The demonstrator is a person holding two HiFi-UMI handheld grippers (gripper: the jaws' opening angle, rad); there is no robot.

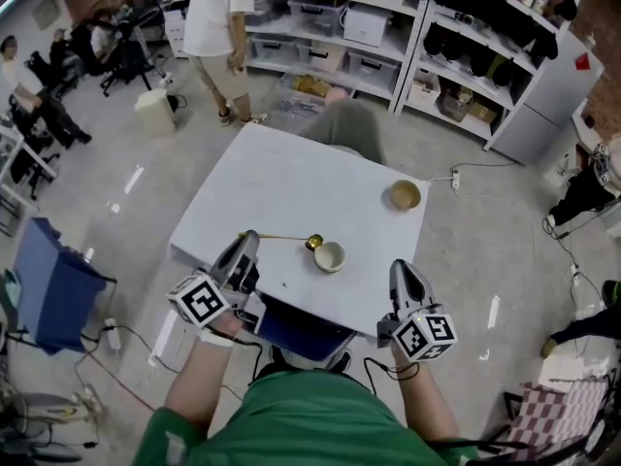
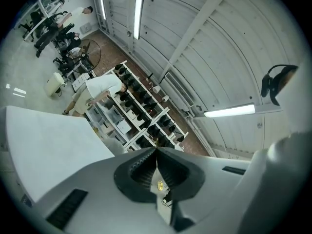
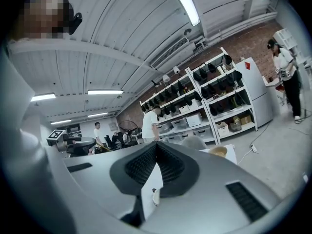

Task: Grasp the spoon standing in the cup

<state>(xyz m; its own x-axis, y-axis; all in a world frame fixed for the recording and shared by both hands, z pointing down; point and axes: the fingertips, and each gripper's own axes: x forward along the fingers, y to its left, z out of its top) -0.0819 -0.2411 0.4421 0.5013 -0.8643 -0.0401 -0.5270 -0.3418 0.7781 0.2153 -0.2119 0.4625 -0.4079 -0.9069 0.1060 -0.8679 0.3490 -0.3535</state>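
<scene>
A small cream cup [image 1: 329, 256] stands on the white table [image 1: 281, 187] near its front edge. My left gripper [image 1: 248, 236] is shut on the handle end of a thin gold spoon [image 1: 278, 238], which lies level in the air. The spoon's bowl sits just beside the cup's far left rim, outside the cup. In the left gripper view the spoon [image 2: 159, 184] runs edge-on between the closed jaws of the left gripper [image 2: 156, 150]. My right gripper [image 1: 402, 266] hovers at the table's front right corner, shut and empty. The right gripper [image 3: 156, 145] view shows the cup [image 3: 155, 197] below its jaws.
A tan bowl [image 1: 405, 195] rests at the table's far right. A grey chair [image 1: 351, 127] stands behind the table, with shelving [image 1: 388, 27] beyond. A person [image 1: 219, 27] stands at the back left. A blue bin [image 1: 53, 284] is on the floor at left.
</scene>
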